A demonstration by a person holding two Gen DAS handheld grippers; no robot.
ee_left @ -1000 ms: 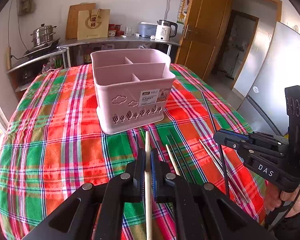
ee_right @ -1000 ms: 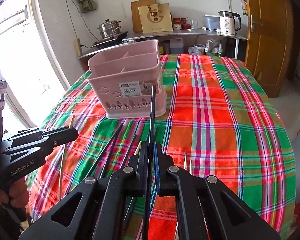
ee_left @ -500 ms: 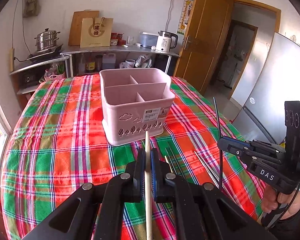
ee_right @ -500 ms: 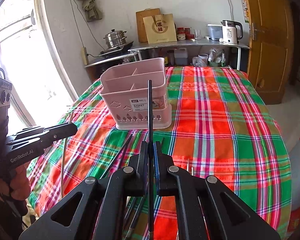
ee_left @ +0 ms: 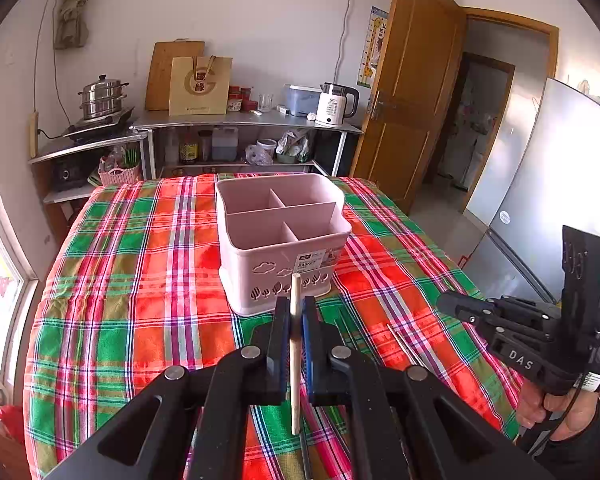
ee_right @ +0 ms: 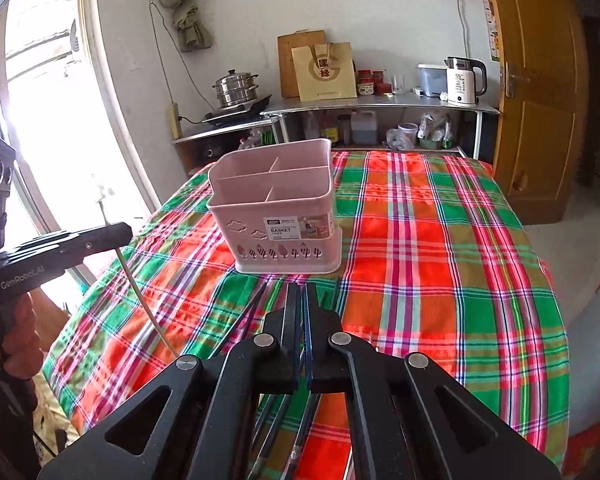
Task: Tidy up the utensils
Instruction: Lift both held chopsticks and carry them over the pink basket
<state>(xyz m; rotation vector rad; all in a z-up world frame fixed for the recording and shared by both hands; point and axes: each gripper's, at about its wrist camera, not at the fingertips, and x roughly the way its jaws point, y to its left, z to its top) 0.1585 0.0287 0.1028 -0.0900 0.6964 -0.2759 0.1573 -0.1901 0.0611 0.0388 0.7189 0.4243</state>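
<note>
A pink divided utensil basket (ee_left: 280, 236) stands on the plaid tablecloth; it also shows in the right wrist view (ee_right: 276, 216). My left gripper (ee_left: 296, 312) is shut on a pale wooden chopstick (ee_left: 295, 344), held upright above the table in front of the basket. From the right wrist view the same chopstick (ee_right: 140, 296) hangs slanted from the left gripper (ee_right: 118, 234). My right gripper (ee_right: 303, 300) has its jaws closed together with nothing visible between them; it shows at the right in the left wrist view (ee_left: 448, 304). Dark chopsticks (ee_right: 256, 308) lie on the cloth.
Metal chopsticks (ee_left: 404, 344) lie on the plaid tablecloth (ee_left: 140, 280) right of my left gripper. A steel shelf with a kettle (ee_left: 334, 104), a paper bag and a steamer pot (ee_left: 100, 96) stands behind the table. A wooden door (ee_left: 404, 92) is at the right.
Both grippers have risen and pulled back from the basket. The black chopstick that stood in my right gripper's jaws is no longer seen there. The left gripper still holds the wooden chopstick.
</note>
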